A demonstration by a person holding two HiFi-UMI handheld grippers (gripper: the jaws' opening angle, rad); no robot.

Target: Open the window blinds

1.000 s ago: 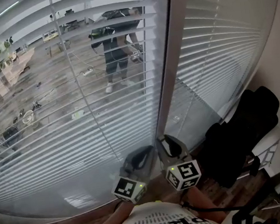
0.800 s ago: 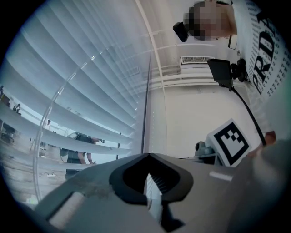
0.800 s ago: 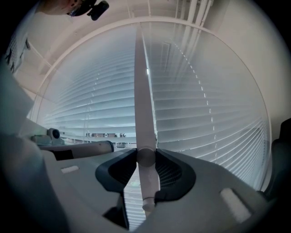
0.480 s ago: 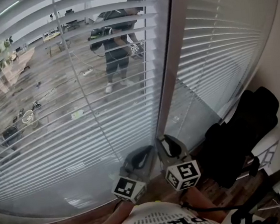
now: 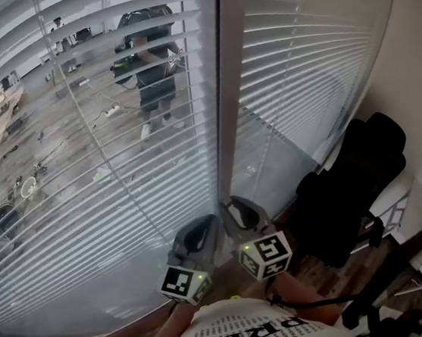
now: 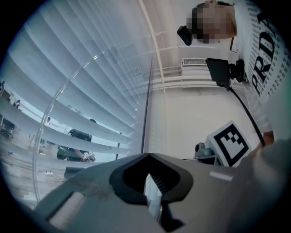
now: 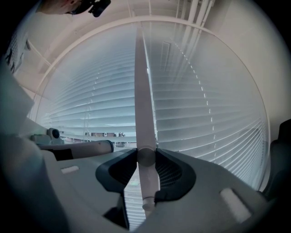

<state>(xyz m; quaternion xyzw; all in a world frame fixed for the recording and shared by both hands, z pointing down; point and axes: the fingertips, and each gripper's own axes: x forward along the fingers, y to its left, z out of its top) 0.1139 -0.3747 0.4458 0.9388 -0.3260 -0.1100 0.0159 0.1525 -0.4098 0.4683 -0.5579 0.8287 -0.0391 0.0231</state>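
Observation:
White slatted blinds (image 5: 78,142) hang over the window, with a second panel (image 5: 311,52) to the right of the grey post (image 5: 224,86). In the right gripper view a pale round wand (image 7: 144,113) hangs down in front of the slats. My right gripper (image 7: 146,155) is shut on this wand, whose lower end pokes out below the jaws. In the head view the right gripper (image 5: 235,207) sits at the foot of the post. My left gripper (image 5: 203,230) is just left of it, its jaws (image 6: 148,157) together with nothing between them.
A black chair with dark cloth over it (image 5: 350,185) stands close on the right, against the wall. The glass shows a reflection of a person (image 5: 147,50) and a room. The slats on the left panel stand partly tilted, so I see between them.
The head view has shifted, so the window slid left and up in the picture. Both grippers stay at the foot of the post. The slats' tilt looks the same.

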